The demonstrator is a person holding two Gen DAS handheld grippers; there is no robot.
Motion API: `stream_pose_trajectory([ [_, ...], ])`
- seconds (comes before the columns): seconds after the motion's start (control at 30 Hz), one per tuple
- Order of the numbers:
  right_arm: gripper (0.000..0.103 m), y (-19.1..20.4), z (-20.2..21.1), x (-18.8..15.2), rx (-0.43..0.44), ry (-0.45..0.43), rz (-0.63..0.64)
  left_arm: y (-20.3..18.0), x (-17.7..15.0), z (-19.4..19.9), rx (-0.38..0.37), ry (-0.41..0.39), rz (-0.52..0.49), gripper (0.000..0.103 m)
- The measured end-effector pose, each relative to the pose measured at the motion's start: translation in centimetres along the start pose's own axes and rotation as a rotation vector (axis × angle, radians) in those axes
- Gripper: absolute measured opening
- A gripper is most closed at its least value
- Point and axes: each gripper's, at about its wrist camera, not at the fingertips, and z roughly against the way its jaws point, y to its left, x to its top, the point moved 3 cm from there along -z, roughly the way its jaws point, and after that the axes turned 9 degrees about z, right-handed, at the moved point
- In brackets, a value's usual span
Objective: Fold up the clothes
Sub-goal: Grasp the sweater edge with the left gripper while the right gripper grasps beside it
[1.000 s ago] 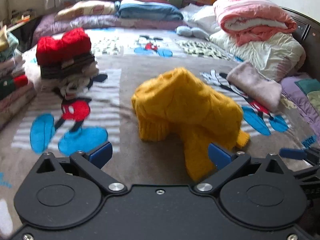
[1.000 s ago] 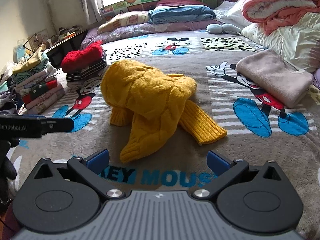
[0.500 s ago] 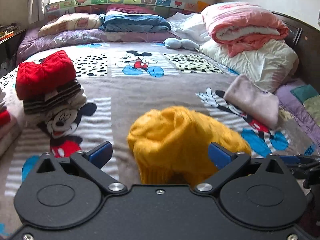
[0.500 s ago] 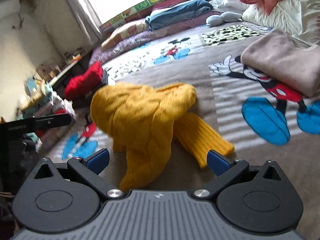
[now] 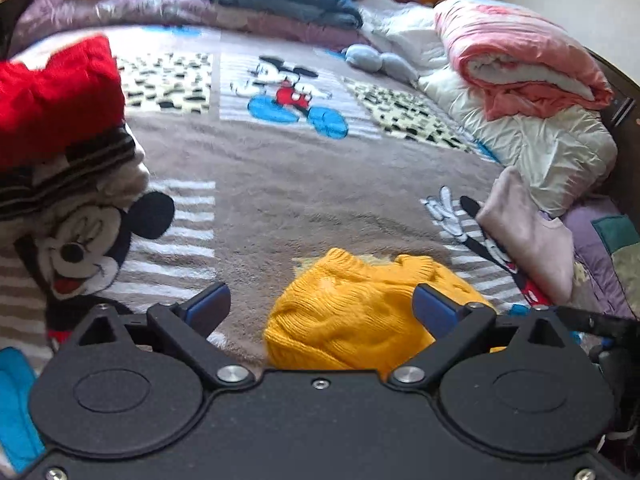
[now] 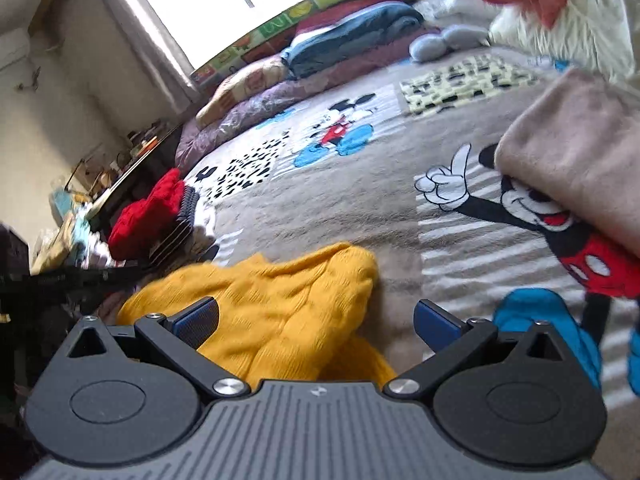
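The yellow cable-knit sweater (image 5: 352, 316) lies crumpled on the bed blanket (image 5: 280, 184), right in front of both my grippers. My left gripper (image 5: 320, 308) stands wide, its jaws just starting to close, touching nothing. My right gripper (image 6: 316, 316) is spread wide too, over the sweater (image 6: 280, 304) but gripping none of it. Far left sits a stack of folded clothes topped by a chunky red knit (image 5: 56, 96); a soft folded beige garment (image 5: 528, 236) lies right. Since a second ago I've closed in: the sweater now fills the near edge.
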Motion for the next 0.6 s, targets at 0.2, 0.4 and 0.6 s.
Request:
stream_pose_trajectory([
  [0.2, 0.101, -3.3, -5.0, 1.3, 0.04, 0.044, -0.111, 1.1, 1.3, -4.1, -0.048, 0.077, 0.061, 0.079],
  [0.4, 0.081, -4.9, -9.1, 1.7, 0.082, 0.101, -0.122, 0.9, 2.0, -7.2, -0.065, 0.127, 0.032, 0.073],
  [0.6, 0.073, -5.7, -12.3, 2.2, 0.156, 0.146, -0.151, 1.1, 2.1, -9.6, -0.093, 0.206, 0.003, 0.065],
])
